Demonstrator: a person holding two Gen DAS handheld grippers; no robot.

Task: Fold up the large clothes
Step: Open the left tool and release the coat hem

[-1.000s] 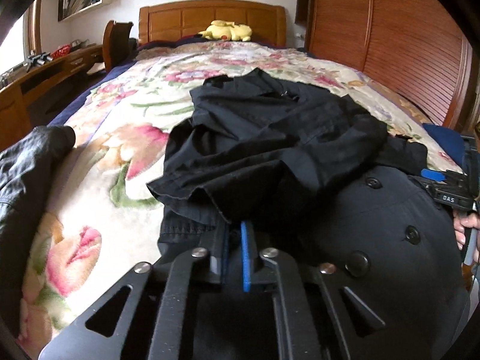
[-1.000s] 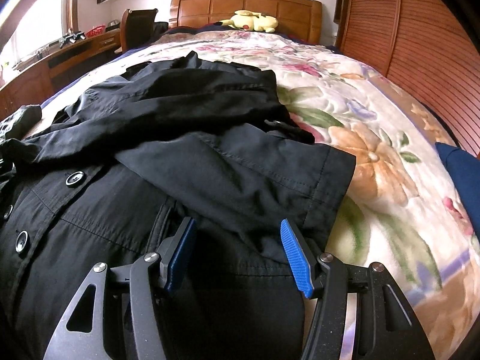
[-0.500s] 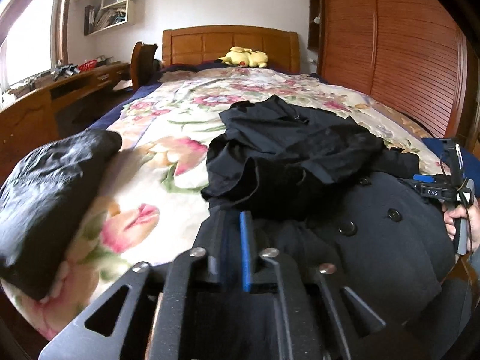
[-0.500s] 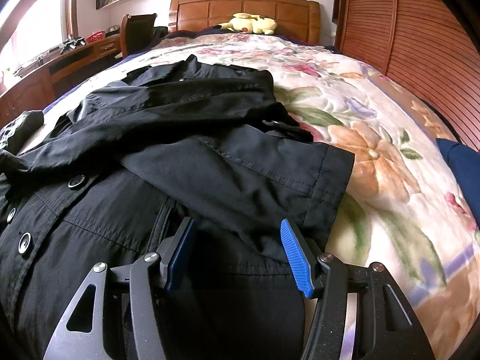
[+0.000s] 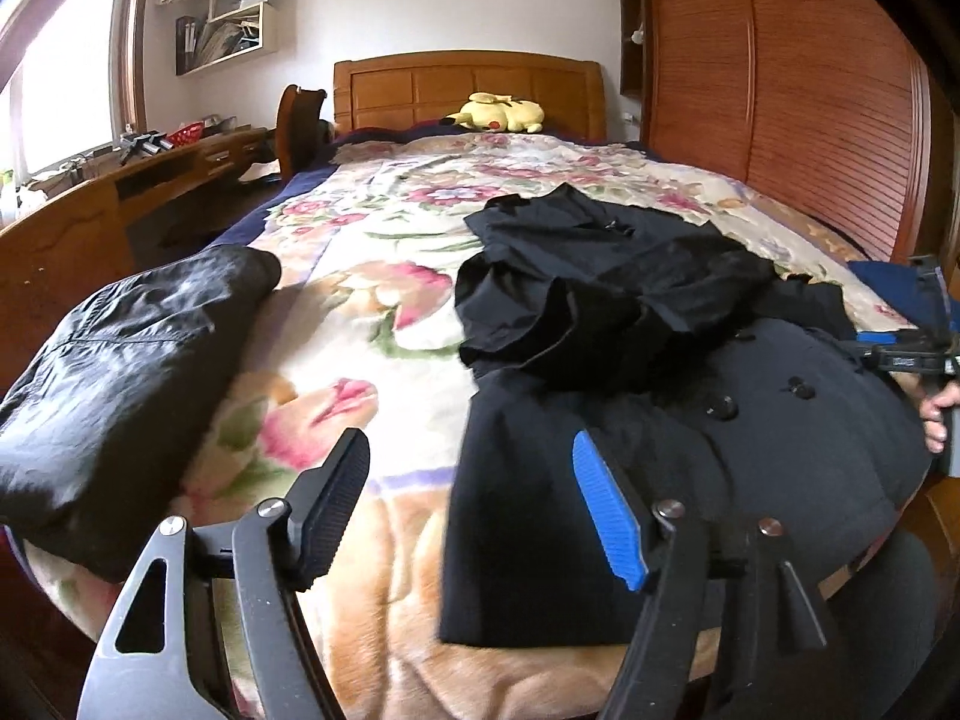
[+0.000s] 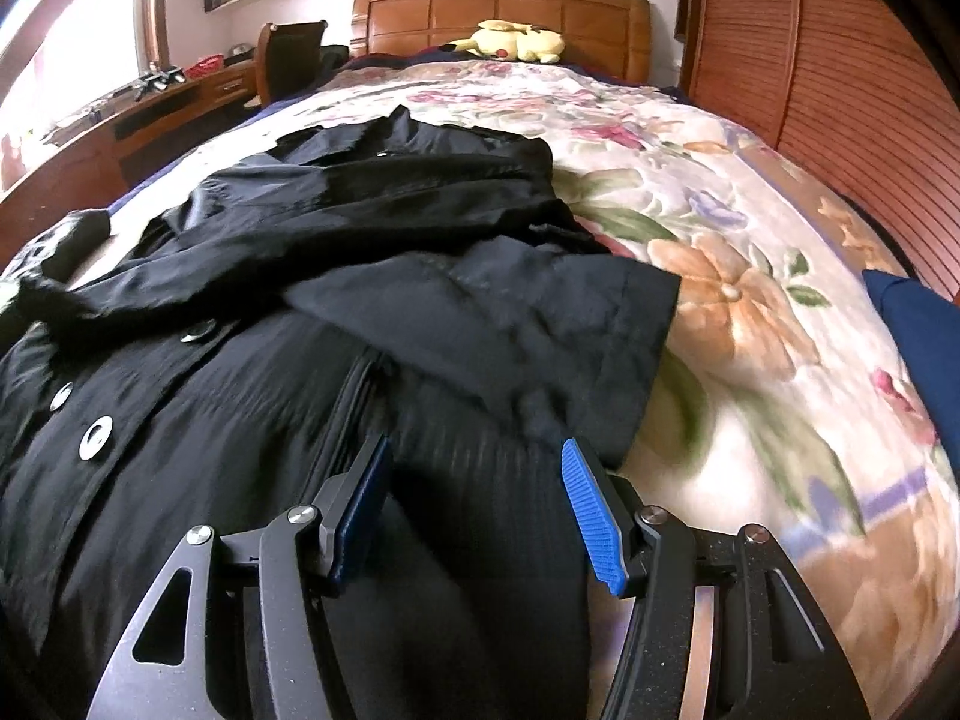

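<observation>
A large black buttoned coat (image 5: 690,420) lies on the floral bedspread (image 5: 372,312), its sleeves folded across the chest; it also fills the right wrist view (image 6: 300,312). Its lower hem hangs over the bed's foot edge. My left gripper (image 5: 468,498) is open and empty, hovering over the coat's left hem edge and the bare bedspread. My right gripper (image 6: 474,480) is open and empty just above the coat's lower right part; it also shows at the right edge of the left wrist view (image 5: 912,354), held by a hand.
A folded black jacket (image 5: 120,372) lies at the bed's near left corner. A blue garment (image 6: 918,336) lies at the right edge. A yellow plush toy (image 5: 498,114) sits by the wooden headboard. A desk (image 5: 90,204) stands left; a slatted wooden wardrobe (image 5: 810,90) stands right.
My left gripper was shut on the coat's hem; it has opened, let go and pulled back and up. The right gripper stayed open and hardly moved.
</observation>
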